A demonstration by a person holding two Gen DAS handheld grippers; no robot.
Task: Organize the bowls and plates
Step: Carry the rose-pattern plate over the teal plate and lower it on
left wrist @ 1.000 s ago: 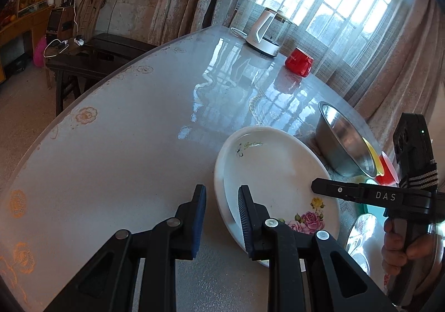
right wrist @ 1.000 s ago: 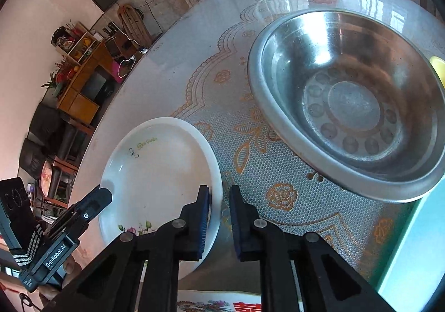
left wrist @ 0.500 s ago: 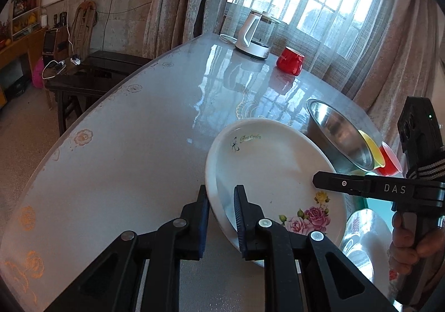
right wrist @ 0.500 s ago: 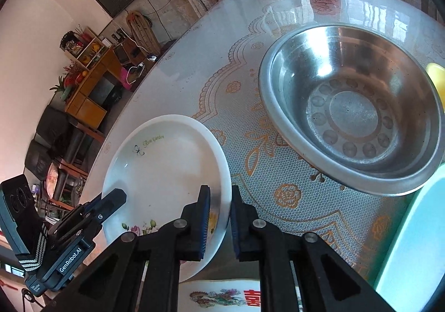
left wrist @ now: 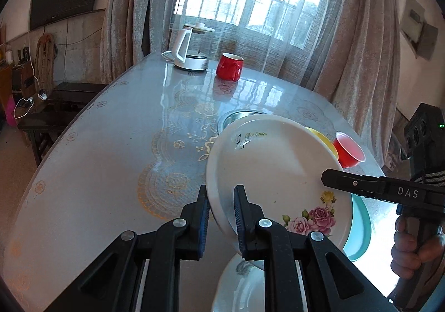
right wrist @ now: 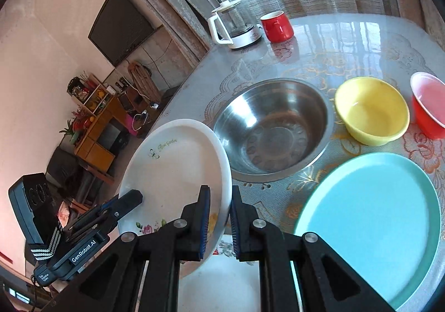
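Grip-wise, your left gripper point(left wrist: 221, 217) is pinched onto the left rim of the white rose plate point(left wrist: 275, 172), and it's tilted up off the table point(left wrist: 111, 161). Your right gripper point(right wrist: 218, 218) is clamped on the opposite rim. Underneath, another white plate point(left wrist: 242, 284) sits on the table. Moving right, you've got the steel bowl point(right wrist: 272, 128), then the teal plate point(right wrist: 370, 225) in front, the yellow bowl point(right wrist: 372, 110) and the red bowl point(right wrist: 428, 104) beyond it.
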